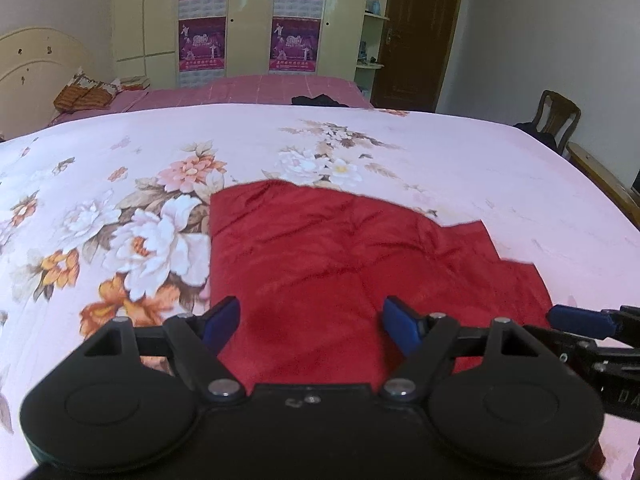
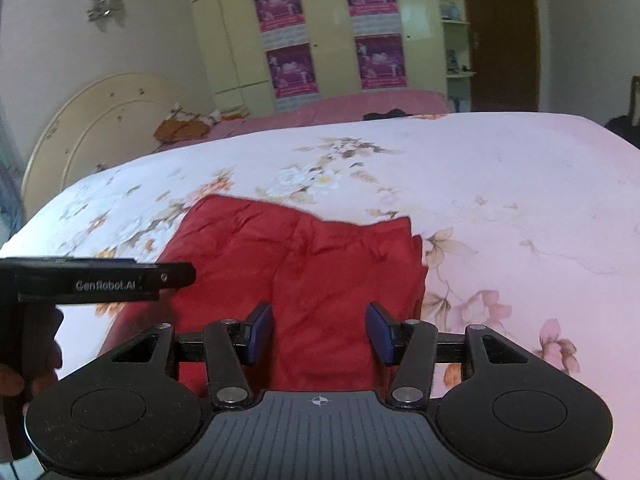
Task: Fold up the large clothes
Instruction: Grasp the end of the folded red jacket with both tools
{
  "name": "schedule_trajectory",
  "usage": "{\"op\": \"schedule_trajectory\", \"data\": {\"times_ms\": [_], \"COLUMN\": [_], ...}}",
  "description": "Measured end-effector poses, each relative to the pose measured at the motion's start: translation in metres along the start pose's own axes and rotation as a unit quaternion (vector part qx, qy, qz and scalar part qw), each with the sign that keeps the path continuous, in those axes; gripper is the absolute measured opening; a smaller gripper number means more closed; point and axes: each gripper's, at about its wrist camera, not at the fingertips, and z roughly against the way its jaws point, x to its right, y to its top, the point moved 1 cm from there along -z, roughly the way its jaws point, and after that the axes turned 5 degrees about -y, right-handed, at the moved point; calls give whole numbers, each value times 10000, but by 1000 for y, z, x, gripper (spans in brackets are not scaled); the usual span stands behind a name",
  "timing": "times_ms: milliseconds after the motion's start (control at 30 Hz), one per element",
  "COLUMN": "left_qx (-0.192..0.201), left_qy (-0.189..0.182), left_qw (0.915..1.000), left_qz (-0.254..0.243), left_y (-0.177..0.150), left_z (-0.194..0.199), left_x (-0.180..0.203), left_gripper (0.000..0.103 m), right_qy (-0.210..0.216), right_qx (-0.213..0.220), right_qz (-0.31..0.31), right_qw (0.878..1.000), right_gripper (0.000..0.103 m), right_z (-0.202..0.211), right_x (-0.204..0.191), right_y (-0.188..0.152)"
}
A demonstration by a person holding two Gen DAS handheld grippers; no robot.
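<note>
A dark red garment (image 1: 340,256) lies partly folded on the floral pink bedspread (image 1: 120,200); it also shows in the right wrist view (image 2: 304,272). My left gripper (image 1: 312,322) is open and empty, its blue pads spread above the garment's near part. My right gripper (image 2: 320,332) is open and empty above the garment's near right part. The right gripper's blue fingertips (image 1: 580,318) show at the right edge of the left wrist view. The left gripper's body (image 2: 100,280) shows at the left of the right wrist view.
A second bed with a pink cover (image 1: 260,88) and a dark item (image 1: 318,101) stands behind. A cream headboard (image 2: 100,120), a wardrobe with posters (image 1: 248,20), a brown door (image 1: 420,32) and a wooden chair (image 1: 558,118) line the room.
</note>
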Motion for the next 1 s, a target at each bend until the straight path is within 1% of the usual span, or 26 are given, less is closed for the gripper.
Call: {"op": "schedule_trajectory", "data": {"times_ms": [200, 300, 400, 467, 633, 733, 767, 833, 933, 1000], "left_qx": [-15, -98, -184, -285, -428, -481, -500, -536, -544, -547], "left_qy": [31, 19, -2, -59, -35, -28, -28, -32, -84, -134], "left_qw": [10000, 9999, 9998, 9996, 9991, 9988, 9987, 9985, 9985, 9984], "left_qz": [-35, -82, -57, 18, 28, 41, 67, 83, 36, 79], "left_y": [-19, -32, -45, -52, -65, -68, -69, -68, -64, -59], "left_z": [22, 34, 43, 46, 42, 35, 34, 32, 34, 36], "left_x": [2, 1, -1, -3, -7, -9, -10, -9, -9, -10], "left_gripper": [78, 78, 78, 79, 80, 85, 85, 85, 85, 86], "right_qy": [173, 295, 294, 317, 382, 413, 453, 500, 572, 645], "right_qx": [-110, -236, -338, -433, -737, -917, -985, -1117, -1227, -1184], "right_qz": [209, 279, 431, 405, 471, 398, 313, 123, 103, 6], "right_qw": [9996, 9989, 9981, 9977, 9954, 9941, 9936, 9924, 9907, 9909], "right_gripper": [52, 52, 52, 51, 51, 51, 52, 59, 59, 59], "right_z": [17, 24, 28, 27, 26, 18, 13, 6, 10, 17], "right_x": [2, 3, 3, 5, 8, 14, 18, 24, 28, 33], "right_y": [-21, -33, -46, -52, -64, -74, -75, -75, -66, -59]}}
